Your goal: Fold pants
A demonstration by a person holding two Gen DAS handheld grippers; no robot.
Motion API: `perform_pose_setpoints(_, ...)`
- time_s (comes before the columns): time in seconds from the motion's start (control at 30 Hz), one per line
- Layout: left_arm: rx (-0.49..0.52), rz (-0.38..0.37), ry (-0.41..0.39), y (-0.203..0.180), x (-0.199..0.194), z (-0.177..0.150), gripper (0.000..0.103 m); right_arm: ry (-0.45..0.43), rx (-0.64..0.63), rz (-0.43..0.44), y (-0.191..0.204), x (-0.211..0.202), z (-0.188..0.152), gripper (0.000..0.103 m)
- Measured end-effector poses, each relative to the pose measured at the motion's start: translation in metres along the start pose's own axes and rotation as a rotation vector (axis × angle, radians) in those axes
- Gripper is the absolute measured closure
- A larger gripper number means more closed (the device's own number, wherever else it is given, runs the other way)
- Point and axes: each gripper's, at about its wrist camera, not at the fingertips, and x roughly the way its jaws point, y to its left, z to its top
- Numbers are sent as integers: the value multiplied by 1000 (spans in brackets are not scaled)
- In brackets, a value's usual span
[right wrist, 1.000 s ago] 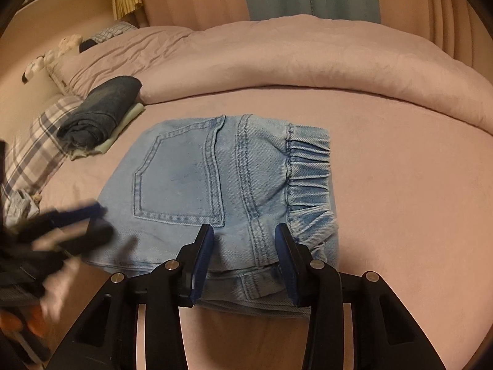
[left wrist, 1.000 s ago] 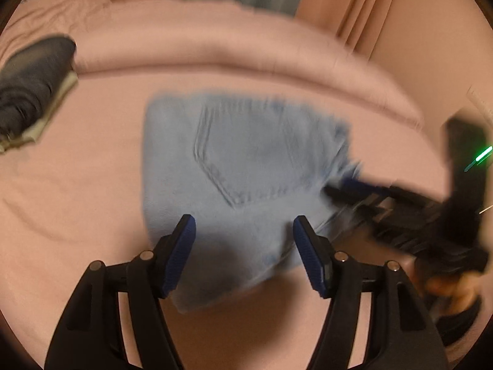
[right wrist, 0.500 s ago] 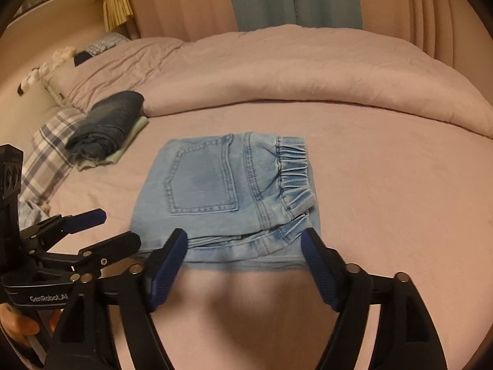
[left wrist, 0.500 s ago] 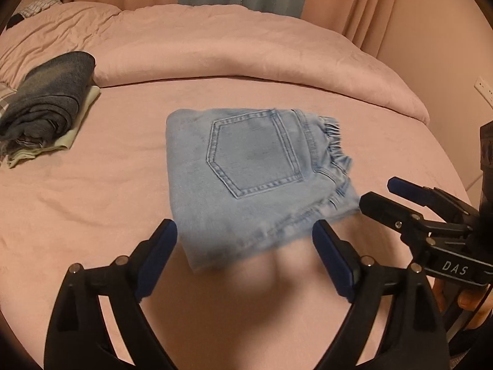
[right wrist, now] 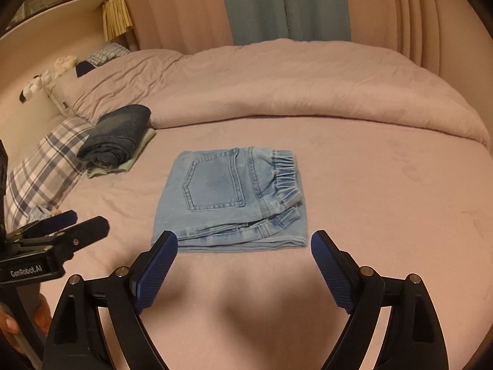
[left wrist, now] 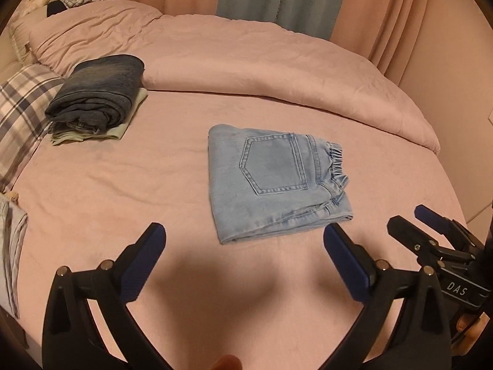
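Pulled back off the pants (right wrist: 229, 197), both grippers, left (left wrist: 243, 257) and right (right wrist: 243, 260), now spread wide, holding nothing. Just ahead of the fingertips, folded bundle flat on the bed (right wrist: 385, 200); likely finished.

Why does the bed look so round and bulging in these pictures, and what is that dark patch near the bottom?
Left wrist view: the fisheye lens bends the bed into a dome and darkens the corners; the folded light jeans are sharp. The dark patch is shadow on the sheet between the open left gripper. Right wrist view: same curving, warm dim light, a similar shadow at the open right gripper.
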Motion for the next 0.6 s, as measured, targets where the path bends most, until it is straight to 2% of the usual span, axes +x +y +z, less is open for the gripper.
perform_pose_setpoints(0.07,1,9,8,-1,-7,-2,1,-4,-4,-17,2,-9,0,8)
perform_pose_setpoints(0.27,32,96,5,-8,-32,-8,1,2,-10,-48,8,-30,2,7)
perform_pose_setpoints(0.33,36,108,5,-9,-38,-9,1,3,-12,-28,9,-37,2,7)
perform_pose_setpoints(0.6,65,131,27,-20,-66,-15,1,-26,-16,-38,17,-66,2,7)
